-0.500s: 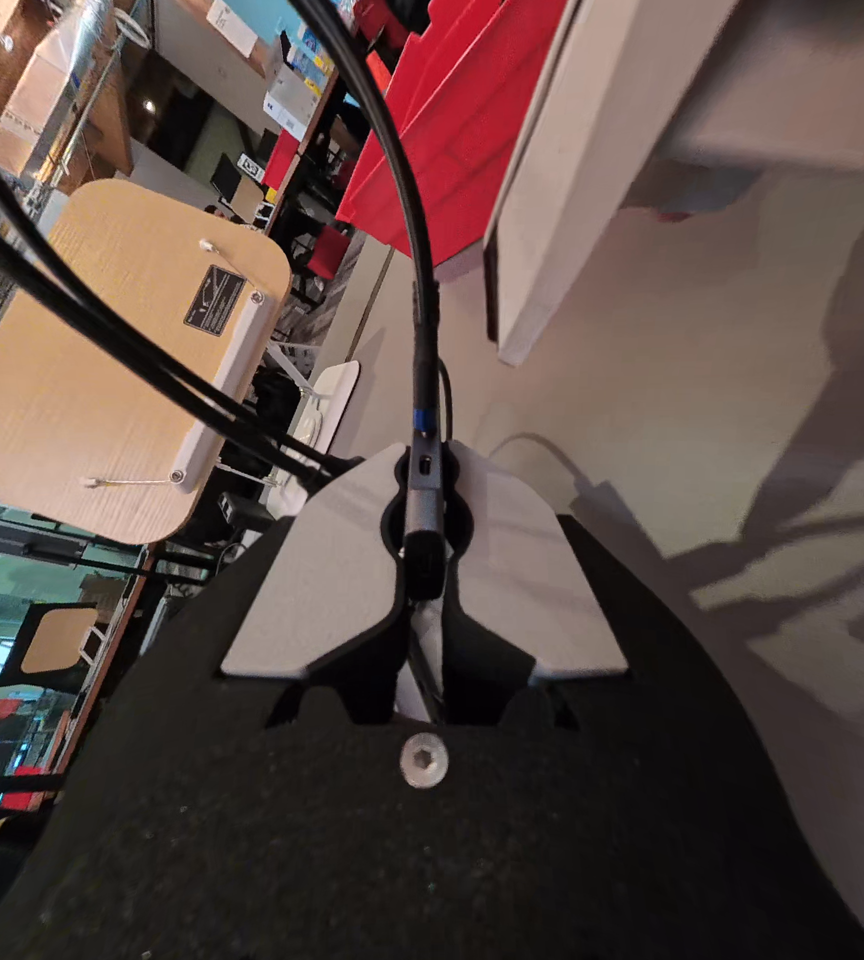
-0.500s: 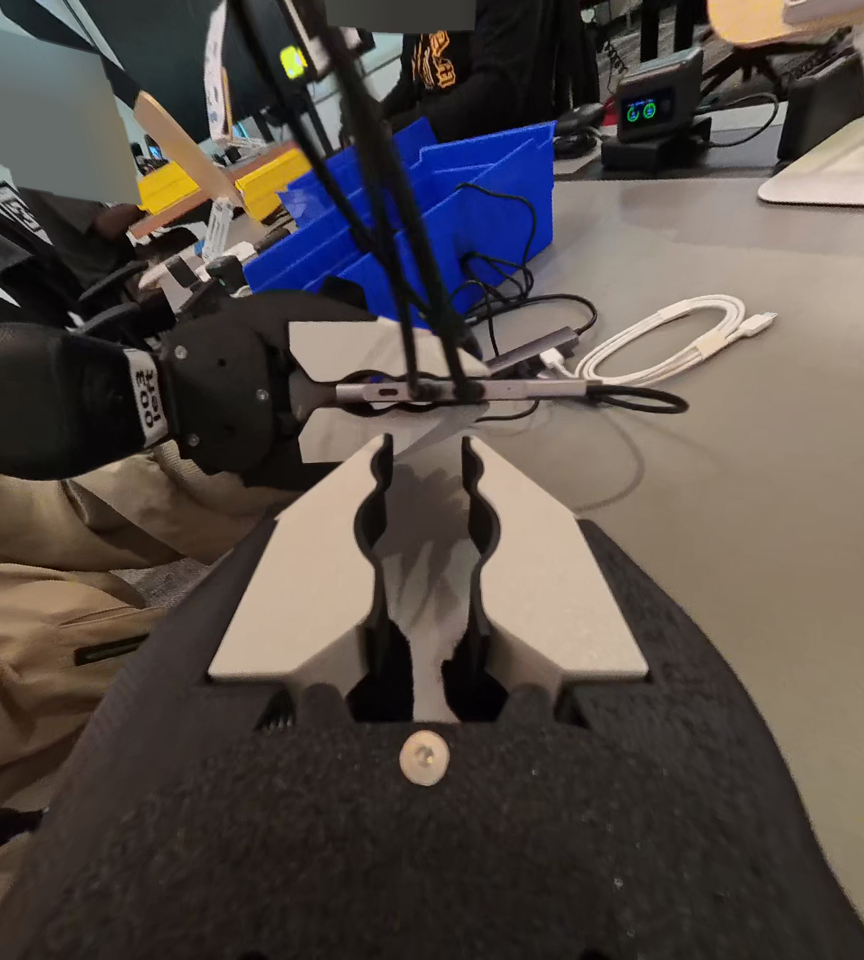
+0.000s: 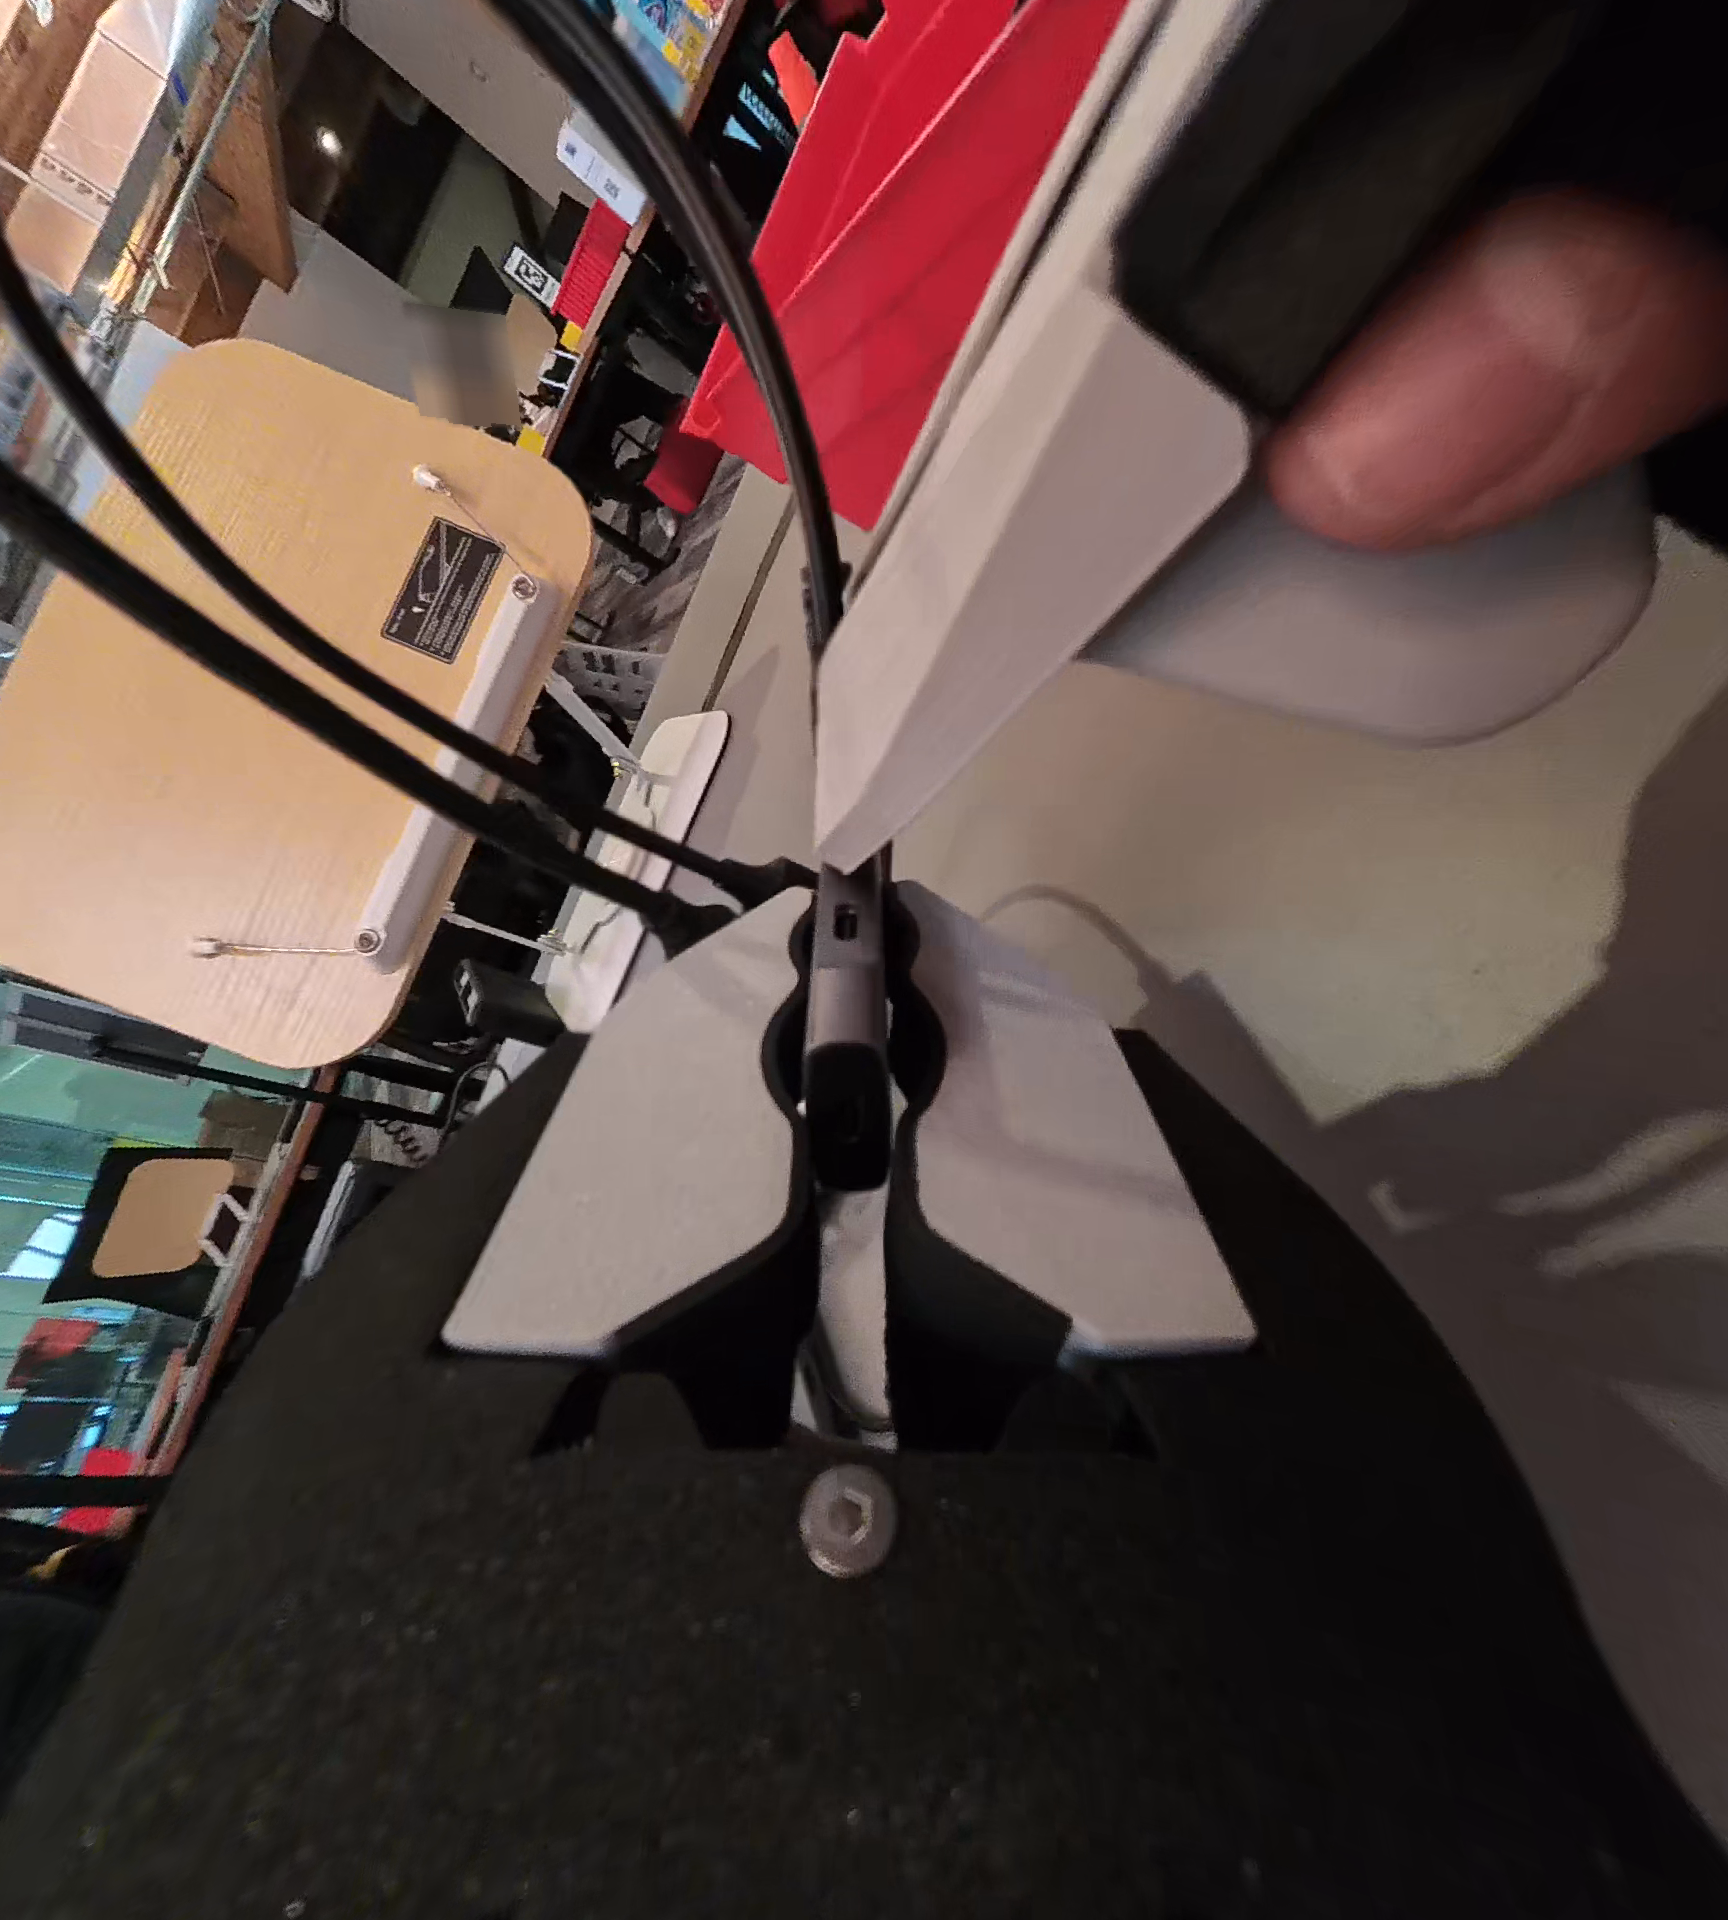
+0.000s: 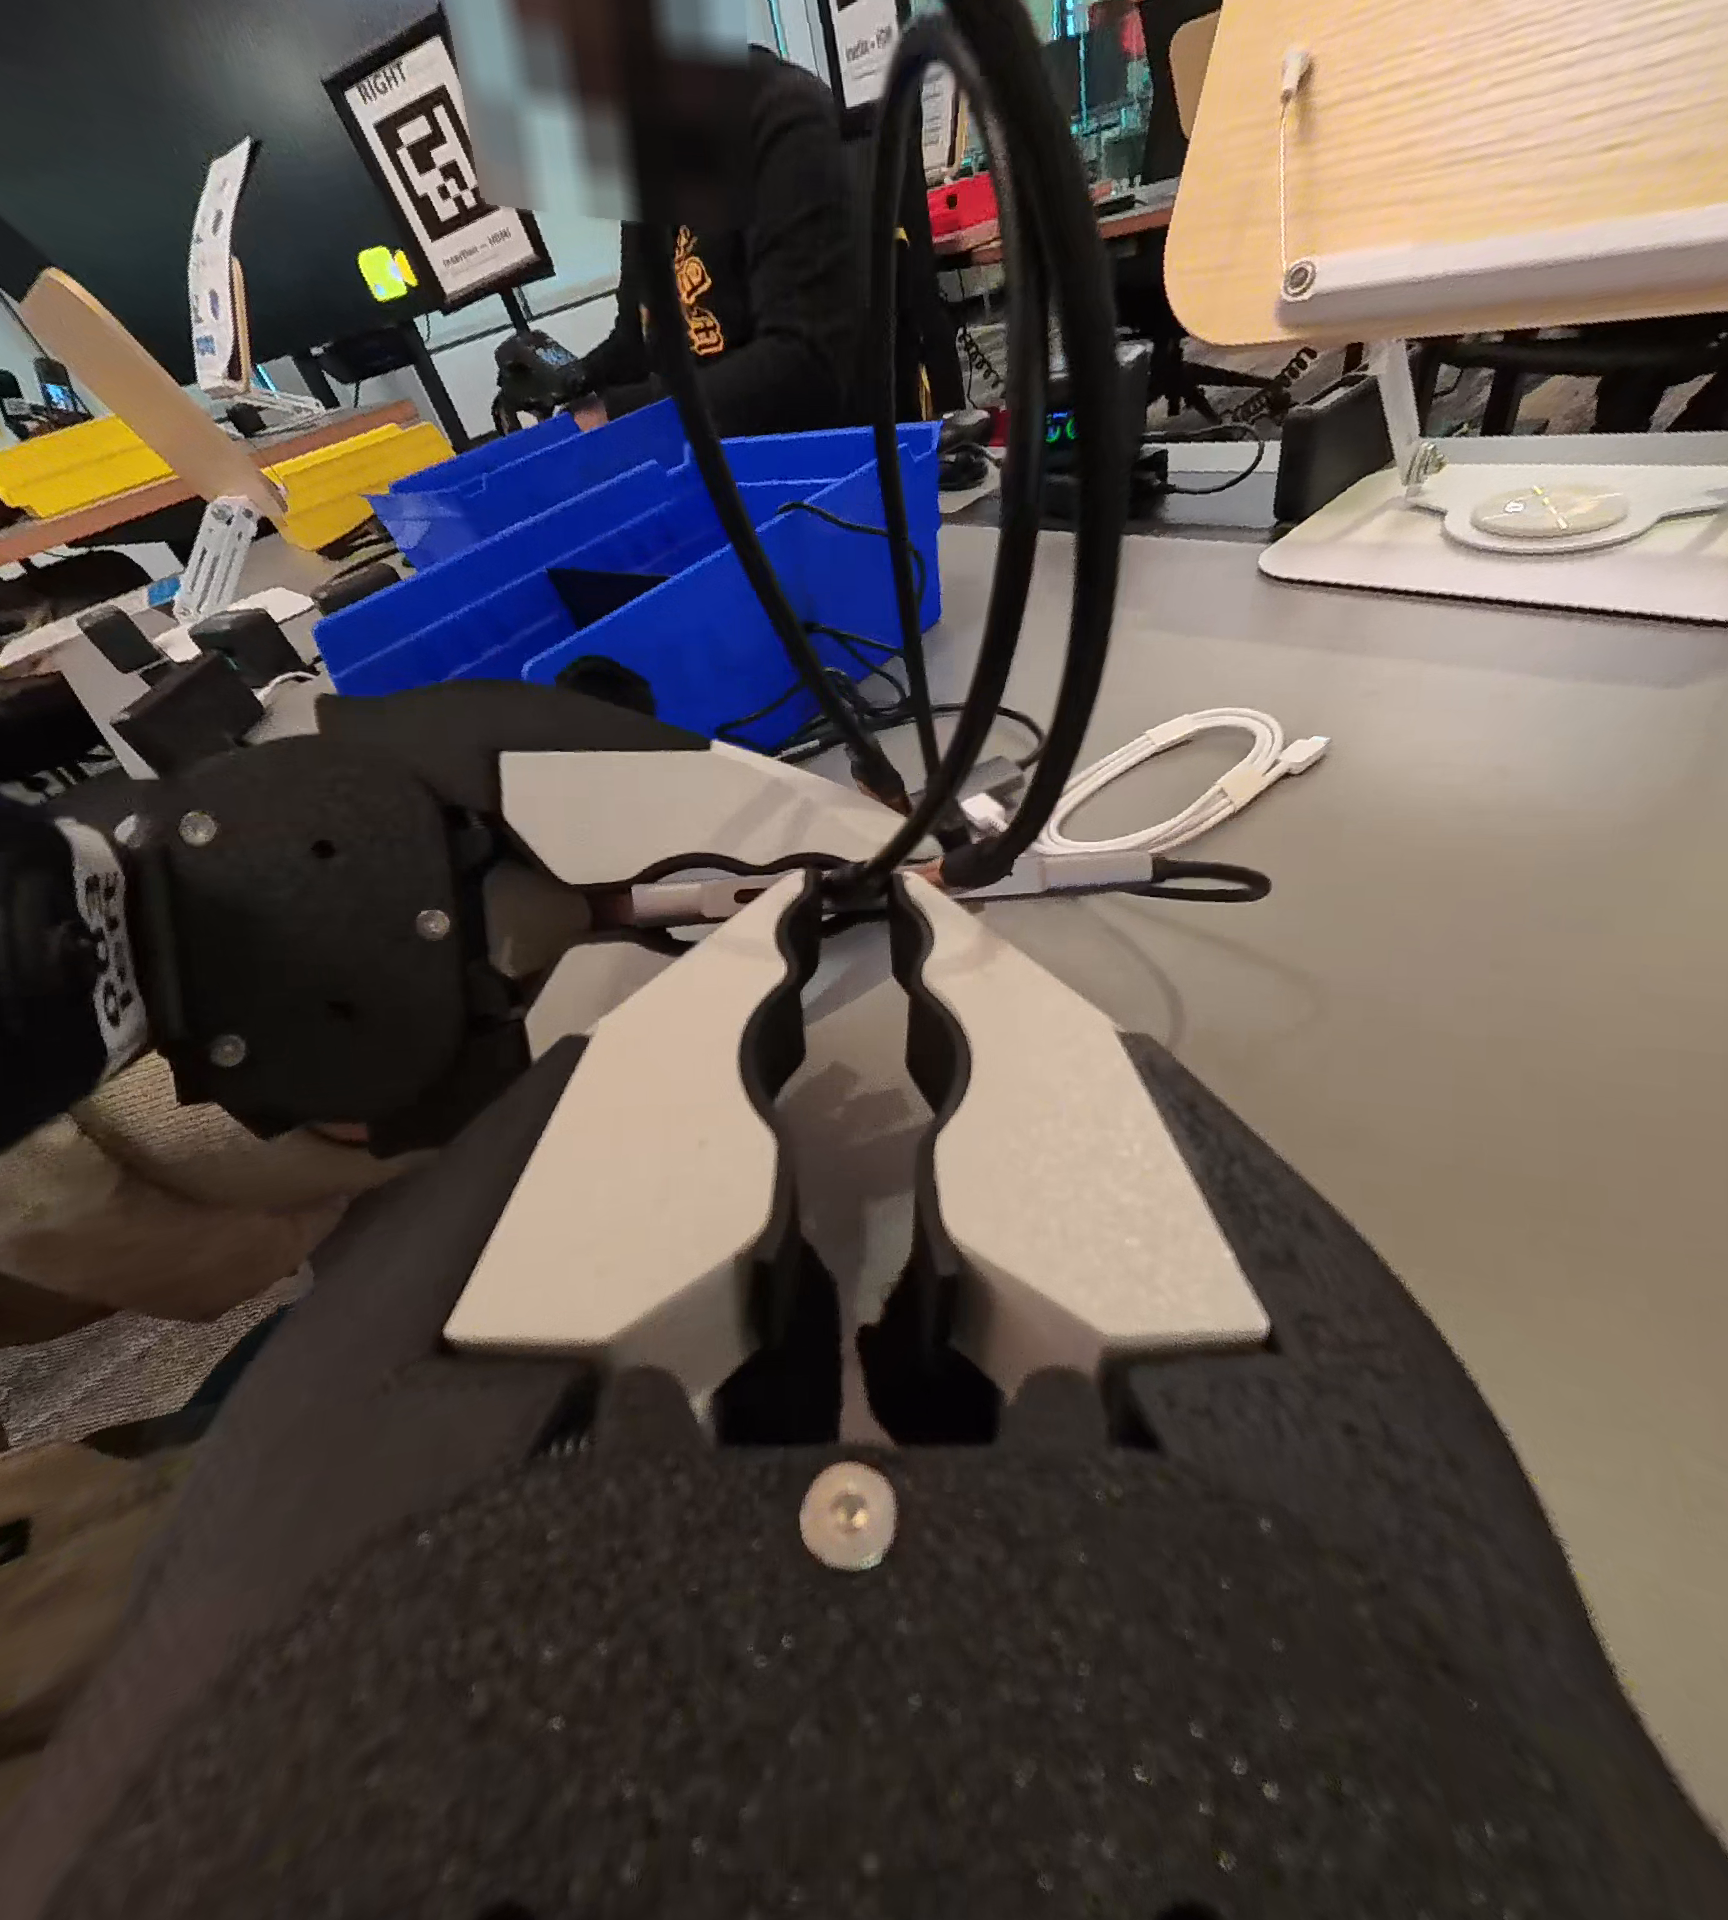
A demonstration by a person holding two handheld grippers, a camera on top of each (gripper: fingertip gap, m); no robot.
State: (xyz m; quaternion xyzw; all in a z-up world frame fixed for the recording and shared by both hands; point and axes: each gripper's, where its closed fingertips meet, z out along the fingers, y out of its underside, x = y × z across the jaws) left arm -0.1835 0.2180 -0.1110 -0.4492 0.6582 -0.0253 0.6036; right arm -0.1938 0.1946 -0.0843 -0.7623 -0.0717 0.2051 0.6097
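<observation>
Left gripper: we clamp the slim grey USB hub | Right gripper: narrowly parted, tips flanking a black cable plugged in at our twelve o'clock | Grey desk beneath

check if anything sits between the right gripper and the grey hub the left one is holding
Nothing visible blocks it. The right gripper's open tips flank a black cable where it meets the grey hub, which the left gripper clamps farther along.
</observation>
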